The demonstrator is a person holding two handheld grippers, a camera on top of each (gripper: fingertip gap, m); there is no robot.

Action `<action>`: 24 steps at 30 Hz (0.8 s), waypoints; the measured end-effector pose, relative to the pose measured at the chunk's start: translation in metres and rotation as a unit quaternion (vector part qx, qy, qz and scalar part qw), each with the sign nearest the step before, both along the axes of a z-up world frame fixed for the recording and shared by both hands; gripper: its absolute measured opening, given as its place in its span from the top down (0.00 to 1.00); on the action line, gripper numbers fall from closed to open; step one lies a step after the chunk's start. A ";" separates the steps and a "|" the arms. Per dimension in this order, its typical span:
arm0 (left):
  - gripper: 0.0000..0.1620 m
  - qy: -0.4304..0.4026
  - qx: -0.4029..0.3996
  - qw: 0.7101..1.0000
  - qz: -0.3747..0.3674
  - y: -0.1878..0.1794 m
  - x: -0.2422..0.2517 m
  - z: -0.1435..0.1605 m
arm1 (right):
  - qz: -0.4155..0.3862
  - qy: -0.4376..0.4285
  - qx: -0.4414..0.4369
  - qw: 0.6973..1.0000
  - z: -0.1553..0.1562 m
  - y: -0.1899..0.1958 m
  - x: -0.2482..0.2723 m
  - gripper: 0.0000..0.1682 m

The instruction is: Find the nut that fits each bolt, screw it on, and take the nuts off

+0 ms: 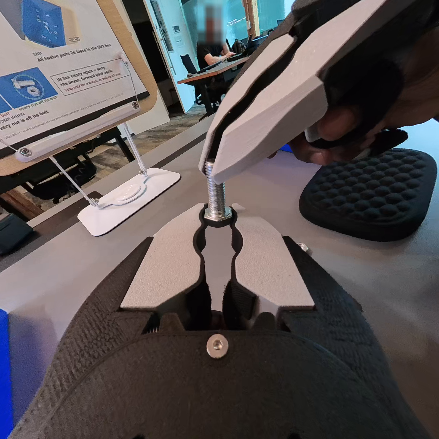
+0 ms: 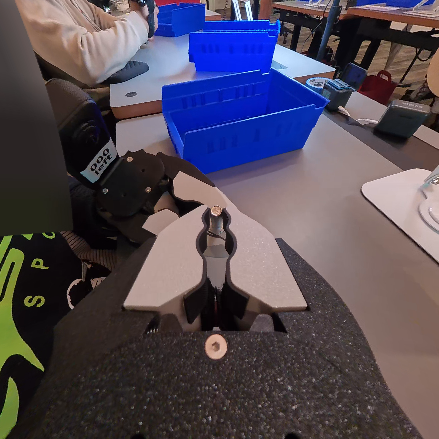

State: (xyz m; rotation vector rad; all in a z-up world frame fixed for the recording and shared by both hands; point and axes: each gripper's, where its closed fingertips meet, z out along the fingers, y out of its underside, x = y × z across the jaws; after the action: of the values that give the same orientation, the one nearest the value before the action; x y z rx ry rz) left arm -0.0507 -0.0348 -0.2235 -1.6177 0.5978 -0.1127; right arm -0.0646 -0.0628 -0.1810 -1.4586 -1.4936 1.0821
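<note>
Holding the bolt (image 1: 215, 190) upright above the grey table (image 1: 273, 190), between both tools. Left gripper (image 1: 218, 216) closing its fingers (image 1: 180, 247) on the hex nut (image 1: 218, 215), low on the thread. Right gripper (image 1: 210, 166) coming from above, pinching the bolt's top end with closed fingertips. In the right wrist view, bolt end (image 2: 216, 210) showing at the tips of right gripper (image 2: 215, 219). Standing behind on the table: blue bin (image 2: 237, 142). Lying near: black wrist pad (image 1: 368, 192), white stand base (image 1: 128, 202).
</note>
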 end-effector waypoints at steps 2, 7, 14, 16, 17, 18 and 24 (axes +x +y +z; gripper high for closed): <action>0.90 0.001 0.000 1.000 0.000 0.000 0.000 0.000 | -0.001 0.001 -0.001 1.000 0.000 0.000 0.000 0.94; 0.90 -0.033 -0.018 0.999 -0.037 -0.003 0.004 0.001 | 0.004 0.017 -0.011 1.000 0.007 0.003 0.006 0.88; 0.90 -0.106 -0.075 0.982 -0.136 -0.015 -0.002 -0.002 | 0.112 -0.231 0.022 0.966 -0.081 0.005 0.071 0.76; 0.90 -0.114 -0.082 0.977 -0.159 -0.018 0.001 -0.003 | 0.150 -0.294 0.050 0.943 -0.109 0.003 0.082 0.75; 0.90 -0.114 -0.085 0.976 -0.167 -0.020 0.003 -0.003 | 0.158 -0.313 0.057 0.935 -0.118 0.004 0.083 0.75; 0.90 -0.111 -0.088 0.975 -0.170 -0.021 0.004 -0.005 | 0.166 -0.324 0.068 0.929 -0.124 0.006 0.082 0.76; 0.90 -0.096 -0.091 0.975 -0.178 -0.023 0.008 -0.009 | 0.205 -0.362 0.104 0.903 -0.131 0.010 0.073 0.82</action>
State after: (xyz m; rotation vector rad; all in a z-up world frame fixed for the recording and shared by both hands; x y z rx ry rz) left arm -0.0430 -0.0574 -0.2326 -1.6372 0.7388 -0.5984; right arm 0.0083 -0.0525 -0.3121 -1.5024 -2.4436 0.5725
